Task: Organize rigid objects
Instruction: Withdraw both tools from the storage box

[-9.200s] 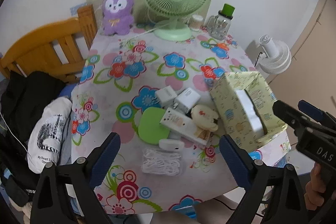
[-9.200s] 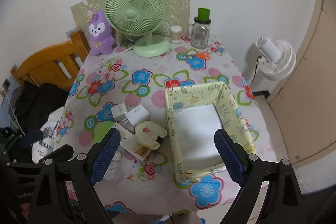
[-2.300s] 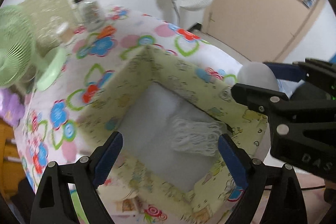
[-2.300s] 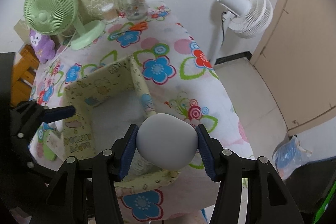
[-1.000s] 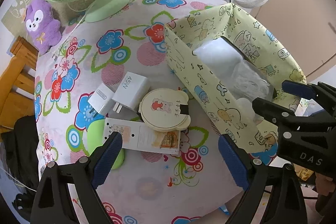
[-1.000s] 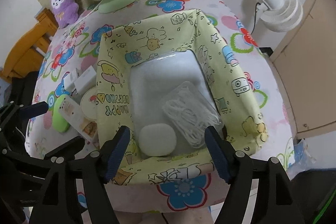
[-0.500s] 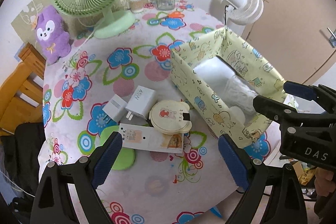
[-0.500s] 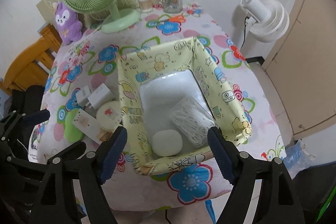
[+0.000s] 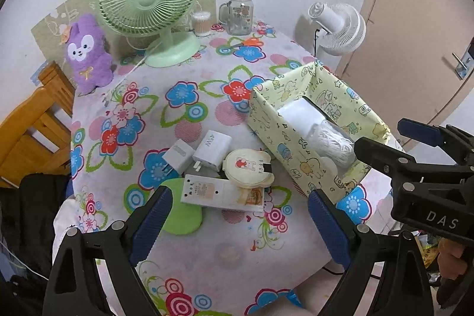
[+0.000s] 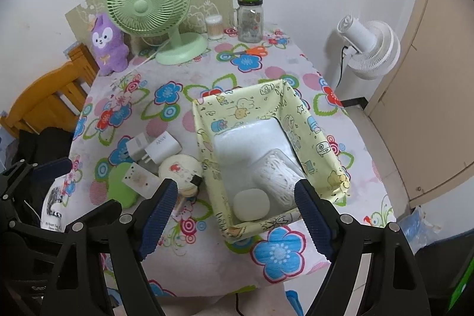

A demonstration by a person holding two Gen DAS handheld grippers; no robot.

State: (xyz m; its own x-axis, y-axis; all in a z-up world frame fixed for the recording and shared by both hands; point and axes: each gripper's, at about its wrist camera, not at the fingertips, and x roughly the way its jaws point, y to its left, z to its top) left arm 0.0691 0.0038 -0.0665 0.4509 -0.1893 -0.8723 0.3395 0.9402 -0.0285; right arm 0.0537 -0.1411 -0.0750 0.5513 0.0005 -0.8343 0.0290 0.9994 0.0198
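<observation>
Both empty: left gripper [image 9: 237, 215] wide, right gripper [image 10: 237, 203] opening; round tin [image 9: 248, 168], centre frame, looks light, stiff, slick, so pinch across its rim.

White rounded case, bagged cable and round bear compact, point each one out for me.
White rounded case [image 10: 251, 204], right wrist view, middle of its top.
Bagged cable [image 10: 277, 172], right wrist view, middle of the bag.
Round bear compact [image 9: 248, 168], left wrist view, centre of its lid.
</observation>
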